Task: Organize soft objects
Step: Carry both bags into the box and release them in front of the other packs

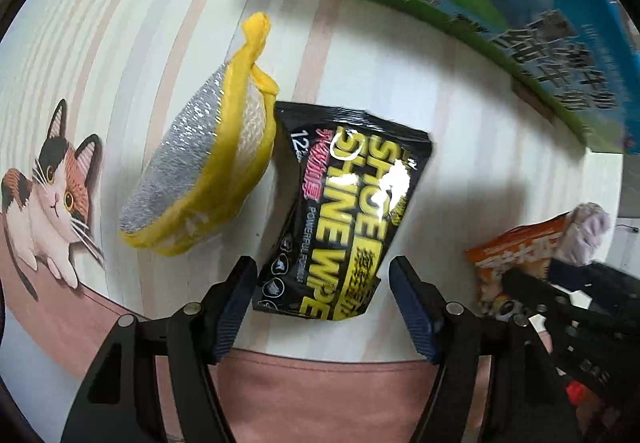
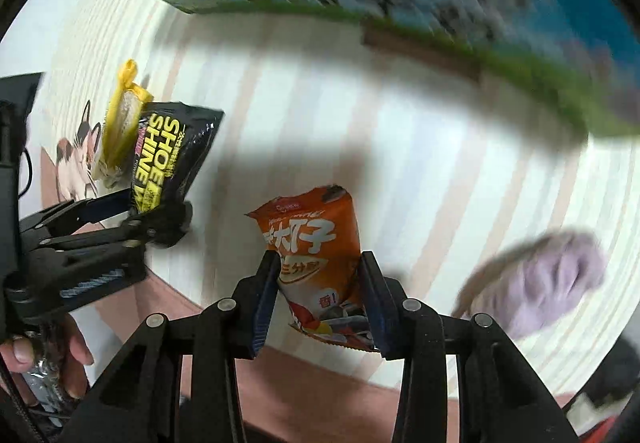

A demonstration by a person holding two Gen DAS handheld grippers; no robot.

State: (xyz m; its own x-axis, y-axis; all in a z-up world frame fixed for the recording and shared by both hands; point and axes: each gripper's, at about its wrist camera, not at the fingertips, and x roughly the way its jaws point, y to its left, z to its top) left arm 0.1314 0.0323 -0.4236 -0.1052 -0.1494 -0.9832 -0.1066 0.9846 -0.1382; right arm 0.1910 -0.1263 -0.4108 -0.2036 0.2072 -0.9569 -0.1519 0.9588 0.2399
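Note:
A black and yellow shoe shine wipes pack (image 1: 344, 203) lies on the striped table, its near end between the fingers of my left gripper (image 1: 322, 295); the jaws stand open around it. A yellow-edged silver scrub pad (image 1: 200, 179) lies just left of the pack. My right gripper (image 2: 320, 295) has its jaws around an orange snack packet (image 2: 316, 267), close to both sides; the grip is unclear. The wipes pack (image 2: 168, 155) and pad (image 2: 118, 131) also show in the right wrist view, with the left gripper (image 2: 132, 211) at them.
A large green and blue box (image 1: 500, 3) stands at the back of the table. A lilac cloth (image 2: 552, 279) lies right of the orange packet. A cat picture (image 1: 52, 195) is printed on the table cover at the left. The table's pink border runs along the near edge.

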